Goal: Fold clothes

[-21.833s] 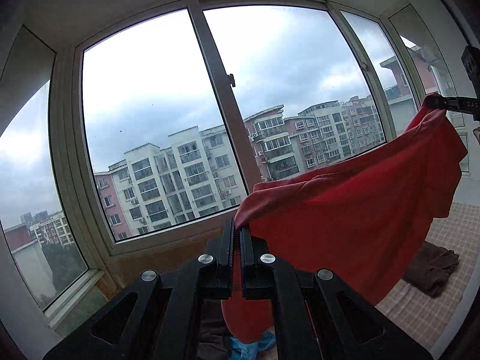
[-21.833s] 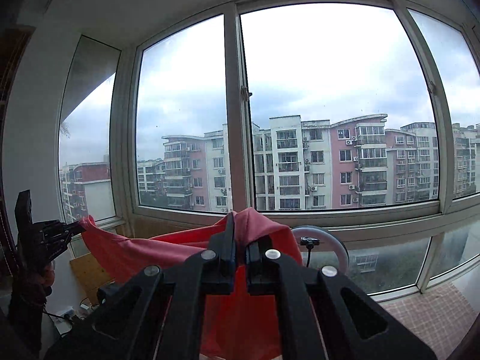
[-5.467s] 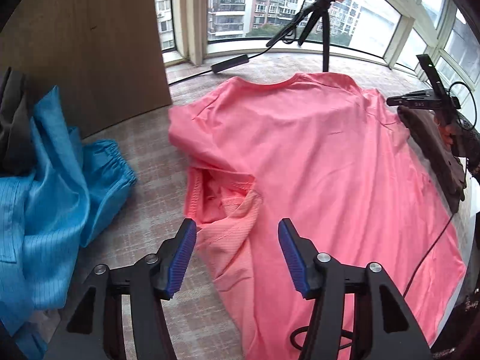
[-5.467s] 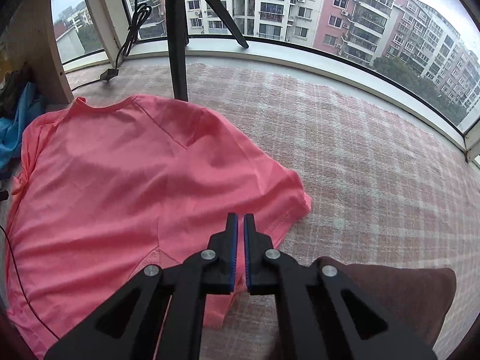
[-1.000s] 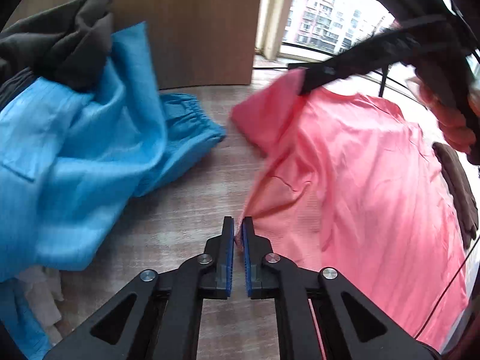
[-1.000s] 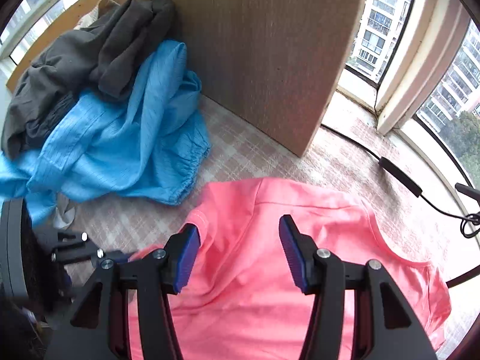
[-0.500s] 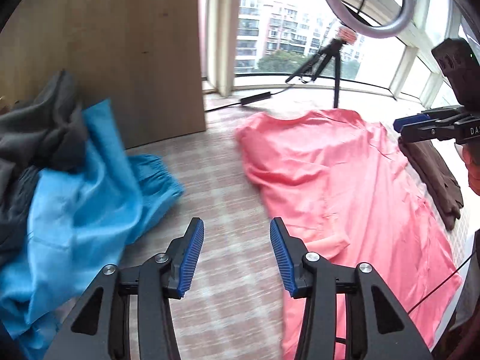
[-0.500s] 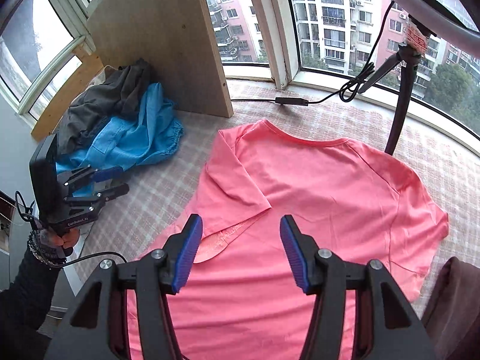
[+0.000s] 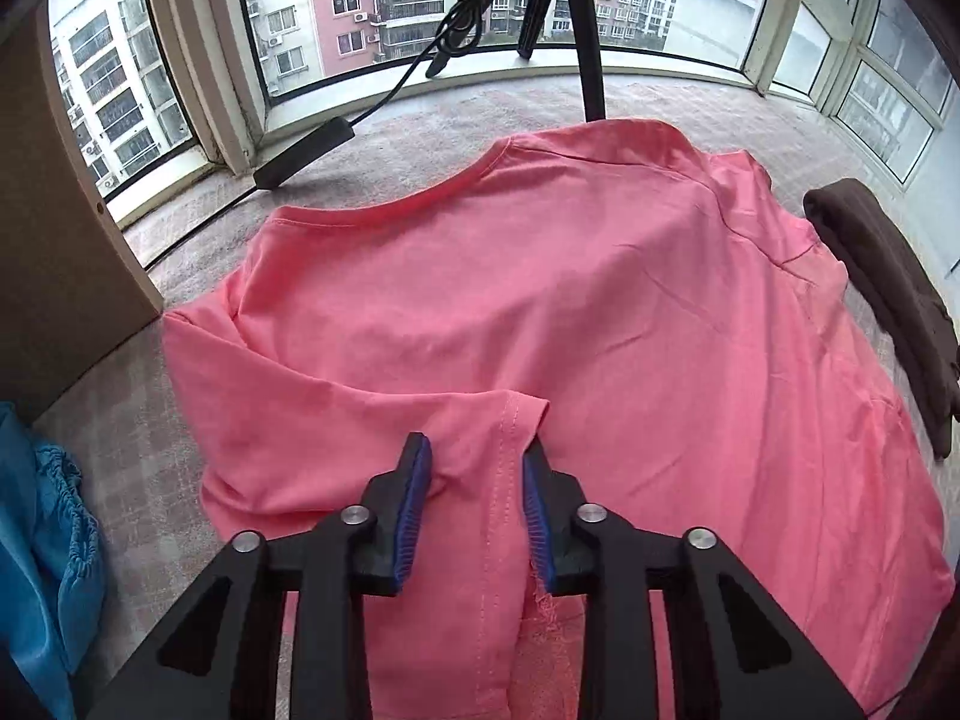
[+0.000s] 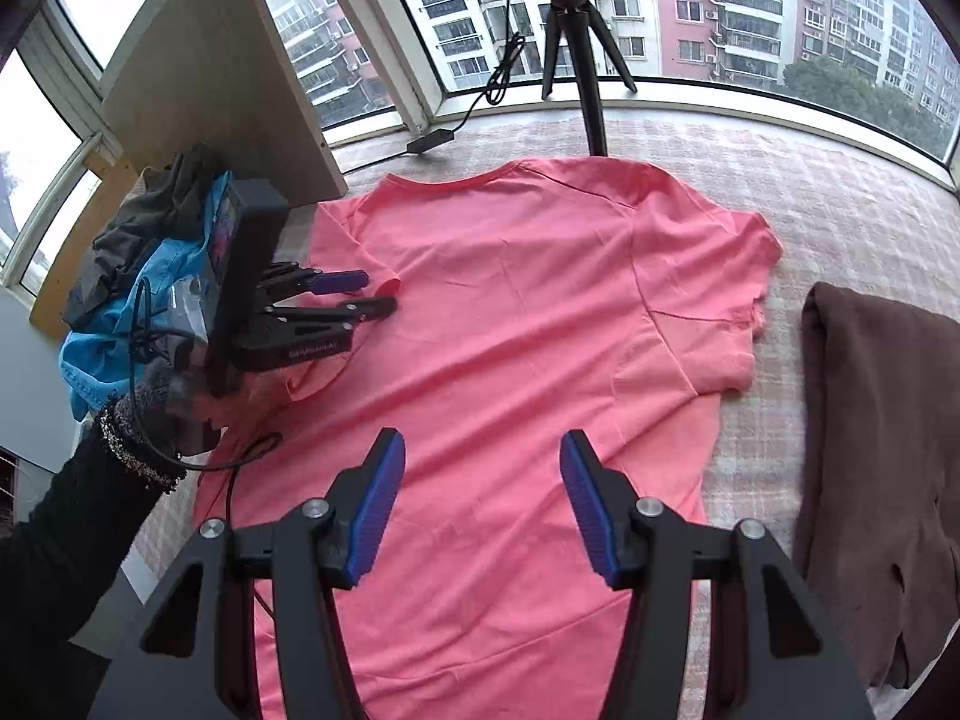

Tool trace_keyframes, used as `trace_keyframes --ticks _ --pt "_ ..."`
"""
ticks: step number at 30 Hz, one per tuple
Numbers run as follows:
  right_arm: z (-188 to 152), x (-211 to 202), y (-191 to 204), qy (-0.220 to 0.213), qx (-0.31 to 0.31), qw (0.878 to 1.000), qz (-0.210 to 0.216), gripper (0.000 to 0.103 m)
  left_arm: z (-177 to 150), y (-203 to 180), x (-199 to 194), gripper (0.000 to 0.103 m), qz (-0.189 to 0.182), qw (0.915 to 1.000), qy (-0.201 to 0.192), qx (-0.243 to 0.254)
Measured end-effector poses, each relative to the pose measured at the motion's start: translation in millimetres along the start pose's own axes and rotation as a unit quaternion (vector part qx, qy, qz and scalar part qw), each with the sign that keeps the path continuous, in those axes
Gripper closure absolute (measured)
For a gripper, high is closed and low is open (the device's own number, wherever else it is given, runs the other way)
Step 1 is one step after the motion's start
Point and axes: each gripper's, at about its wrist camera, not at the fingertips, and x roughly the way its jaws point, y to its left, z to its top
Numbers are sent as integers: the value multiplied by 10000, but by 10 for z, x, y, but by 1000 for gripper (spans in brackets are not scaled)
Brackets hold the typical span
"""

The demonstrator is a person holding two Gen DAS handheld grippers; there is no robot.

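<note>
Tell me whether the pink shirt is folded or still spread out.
Mostly spread: the pink shirt lies flat, its right sleeve extended. Only its left sleeve is folded inward, between the open left gripper fingers.

Curved bay windows (image 10: 750,12) face apartment blocks; grey daylight. Checked covering (image 10: 840,192) underfoot. Wooden panel (image 10: 222,78) left, black tripod (image 10: 576,24) by sill.

Checked mat (image 10: 840,210) bare right of pink shirt (image 10: 510,330); tripod (image 10: 591,90) behind collar; brown garment (image 10: 888,450) blocks right.
</note>
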Motion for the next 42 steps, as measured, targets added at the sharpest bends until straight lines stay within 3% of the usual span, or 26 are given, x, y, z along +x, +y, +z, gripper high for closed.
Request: trace_keyframes --ticks 4,6,8,10,11,12,18,23,27,32,35,39,42 --pt "-326 159 -424 329 383 9979 -414 50 -83 428 -250 101 109 9993 -81 -357" --pt "-446 234 -558 471 505 9959 -586 50 -153 714 -452 101 608 9966 -283 -474" --pt "-476 230 -570 499 540 9956 -588 50 -233 1129 -601 99 1588 9833 -344 -817" --pt "-506 226 -582 527 574 9952 -590 50 -350 1557 -716 88 2075 9689 -265 -1321" --pt "-521 224 -589 541 592 9950 -591 50 -411 1686 -787 68 2251 9630 -263 -1460" --pt "-536 222 -595 555 609 9948 -592 50 -473 1805 -861 64 2419 9569 -266 -1585" --pt "-633 150 -629 557 689 9943 -599 50 -774 1597 -1230 64 2152 9694 -468 -1088" --pt "-766 -338 -634 -14 584 9964 -620 50 -1127 1408 -1579 63 1804 9781 -495 -910" --pt "-872 -729 -638 -472 499 9956 -635 50 -1487 1231 -2103 63 1330 9841 -752 -908" --pt "-1005 -1217 -642 -1042 391 9916 -652 50 -2073 1065 -2868 62 1595 9772 -897 -1073" --pt "-1197 -1474 -636 -980 10 9902 -998 50 -2526 889 -3175 61 1546 9762 -892 -1229" --pt "-1648 -1585 -665 -698 -389 9882 -1305 50 -3128 451 -3116 59 1255 9803 -547 -1424" --pt "-2033 -1346 -653 -263 -520 9925 -1074 50 -3458 71 -2856 59 866 9852 -186 -1468"
